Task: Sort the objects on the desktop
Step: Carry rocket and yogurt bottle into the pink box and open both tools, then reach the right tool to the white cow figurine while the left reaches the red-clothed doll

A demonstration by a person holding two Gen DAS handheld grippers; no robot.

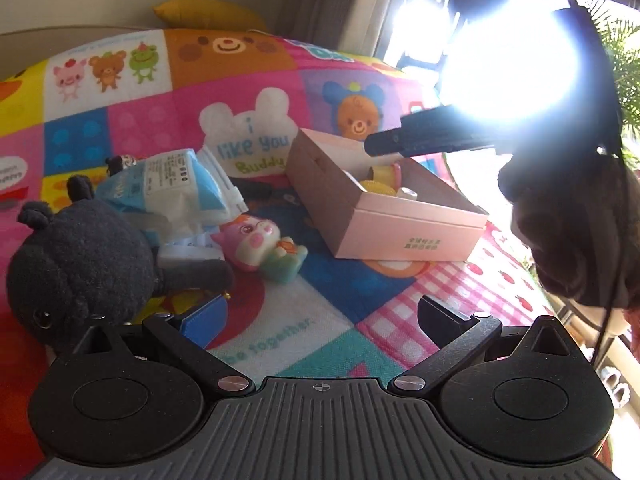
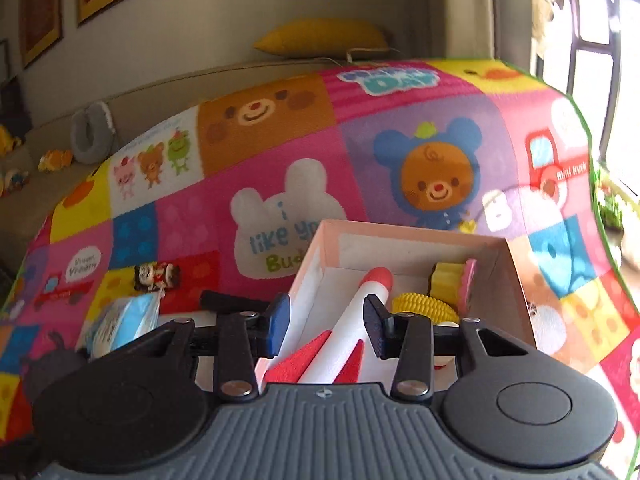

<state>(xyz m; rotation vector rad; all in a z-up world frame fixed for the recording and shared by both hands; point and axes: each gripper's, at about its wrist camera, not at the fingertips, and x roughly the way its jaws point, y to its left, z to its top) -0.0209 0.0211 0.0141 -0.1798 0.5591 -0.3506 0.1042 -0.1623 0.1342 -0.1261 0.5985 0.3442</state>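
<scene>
A pink open box (image 1: 404, 224) stands on the colourful mat; it also shows in the right wrist view (image 2: 516, 280). Inside lie a white and red toy rocket (image 2: 360, 320), a yellow corn toy (image 2: 420, 306) and a yellow and pink cake toy (image 2: 452, 280). My right gripper (image 2: 326, 320) is open over the box, its fingers on either side of the rocket and apart from it. My left gripper (image 1: 316, 320) is open and empty above the mat. A black plush toy (image 1: 80, 268), a blue and white packet (image 1: 172, 192) and a pink cat figure (image 1: 260, 244) lie to its left.
A small wrapped candy figure (image 2: 156, 276) lies on the mat beyond the packet. A yellow cushion (image 2: 320, 38) sits on the sofa behind. The mat's right edge (image 2: 592, 168) drops off near a bright window. The person's dark sleeve (image 1: 572, 232) hangs at right.
</scene>
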